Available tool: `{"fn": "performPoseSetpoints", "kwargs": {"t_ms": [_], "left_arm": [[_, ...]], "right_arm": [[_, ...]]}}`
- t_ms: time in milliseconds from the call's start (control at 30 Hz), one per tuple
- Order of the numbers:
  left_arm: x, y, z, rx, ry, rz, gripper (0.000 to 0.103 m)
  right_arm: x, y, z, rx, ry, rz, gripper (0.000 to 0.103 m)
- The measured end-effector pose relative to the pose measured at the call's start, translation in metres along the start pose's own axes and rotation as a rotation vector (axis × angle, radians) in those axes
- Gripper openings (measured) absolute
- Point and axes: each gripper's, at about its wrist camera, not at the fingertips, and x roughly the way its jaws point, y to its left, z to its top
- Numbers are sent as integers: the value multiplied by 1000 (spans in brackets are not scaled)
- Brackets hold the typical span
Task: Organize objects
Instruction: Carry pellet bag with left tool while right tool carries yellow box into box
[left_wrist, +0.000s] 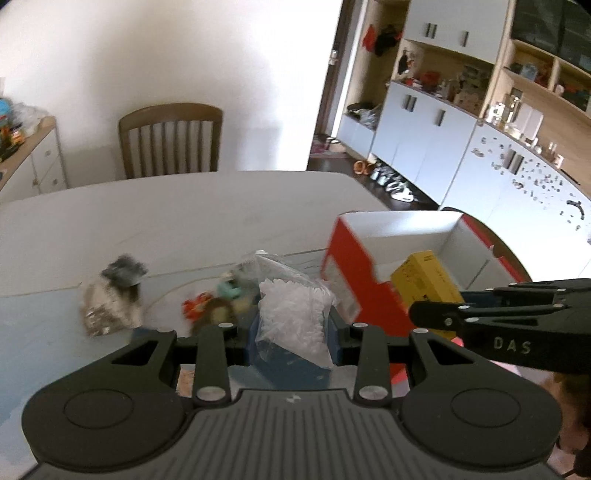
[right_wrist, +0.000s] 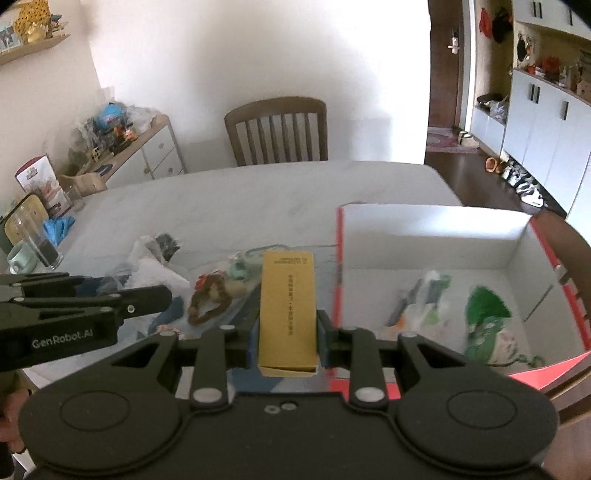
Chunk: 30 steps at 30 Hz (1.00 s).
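While part of the sorting is done, more than half looks left. Already in the red box (right_wrist: 524, 236): a green packet (right_wrist: 485, 321) and a pale wrapped bundle (right_wrist: 424, 299), both lying on its white floor. Still out on the desk (right_wrist: 229, 199), left of the box: a brown beaded piece (right_wrist: 208, 299) with an orange bit, a teal item (left_wrist: 231, 288) in clear wrap, and a blurred grey-and-tan bag (left_wrist: 110, 299) further left. Judged from that, roughly two things stowed, two in hand, at least three to go.

Left gripper (left_wrist: 293, 328): closed nearly all the way, pinching a clear bag (left_wrist: 291, 314) of white pellets by its lower part, bag held above the desk, just left of the box wall. Blue fingers (left_wrist: 338, 328) visible either side of the plastic.

Right gripper (right_wrist: 288, 332): parted only as wide as the yellow carton (right_wrist: 288, 306), pressed against both its long sides, carton pointing away from the camera, open end flap nearest. Carton held clear of the desk, just left of the box's red near-left wall, not yet over the opening.

Next, probably: both loads across the wall and down inside. Soft bag likely to sag or slip from so small a pinch.
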Motion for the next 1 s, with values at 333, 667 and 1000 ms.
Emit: {"fn": "performPoseSetpoints", "kwargs": {"t_ms": [333, 667, 1000], "left_arm": [[22, -65, 11, 53, -8, -31, 35], [54, -120, 21, 94, 2, -53, 35], [102, -159, 27, 119, 70, -79, 35]], "right_arm": [[-15, -59, -1, 33, -22, -20, 28], [-23, -121, -7, 71, -25, -43, 28], [-11, -182, -6, 101, -2, -76, 28]]}}
